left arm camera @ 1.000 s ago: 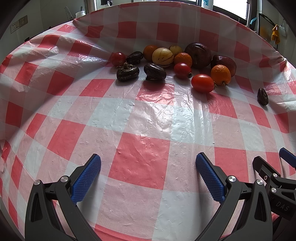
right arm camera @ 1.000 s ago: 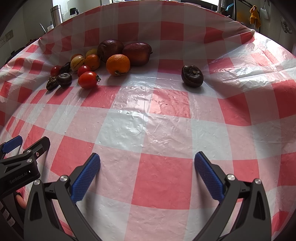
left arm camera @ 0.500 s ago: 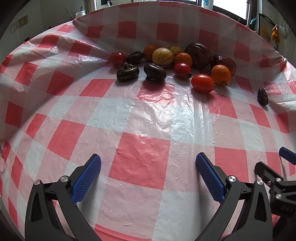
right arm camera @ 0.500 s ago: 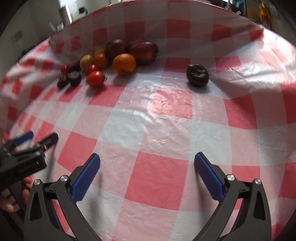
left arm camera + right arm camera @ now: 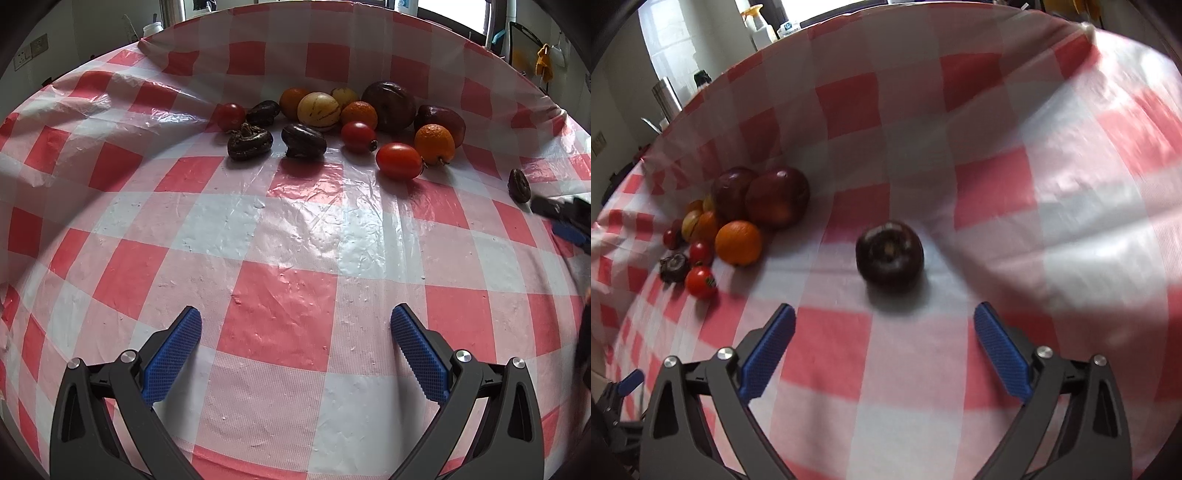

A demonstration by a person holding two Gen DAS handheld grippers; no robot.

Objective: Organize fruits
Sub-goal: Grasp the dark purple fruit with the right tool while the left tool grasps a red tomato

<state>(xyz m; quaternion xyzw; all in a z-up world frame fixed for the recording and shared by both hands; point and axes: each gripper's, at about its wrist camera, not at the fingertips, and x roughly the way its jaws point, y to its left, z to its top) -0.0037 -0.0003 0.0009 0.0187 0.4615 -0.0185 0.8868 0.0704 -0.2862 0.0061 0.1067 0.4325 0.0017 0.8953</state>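
A lone dark purple fruit (image 5: 889, 254) lies on the red-and-white checked cloth (image 5: 1052, 221), just ahead of my open right gripper (image 5: 884, 325) and centred between its blue pads. It also shows in the left wrist view (image 5: 518, 185), with the right gripper's tip (image 5: 561, 221) beside it. A cluster of fruit sits to the left: orange (image 5: 738, 242), two dark red apples (image 5: 777, 201), tomatoes (image 5: 700, 282). My left gripper (image 5: 295, 325) is open and empty, far from the cluster, with a tomato (image 5: 399, 161) and dark fruits (image 5: 303, 140) at its front.
The cloth (image 5: 288, 229) covers the whole table and is wrinkled near the fruit. Bottles and a metal flask (image 5: 666, 99) stand beyond the table's far edge. The left gripper (image 5: 624, 387) shows at the lower left of the right wrist view.
My right gripper has moved forward toward the lone dark fruit, which now sits close between its pads. The left gripper has not moved.
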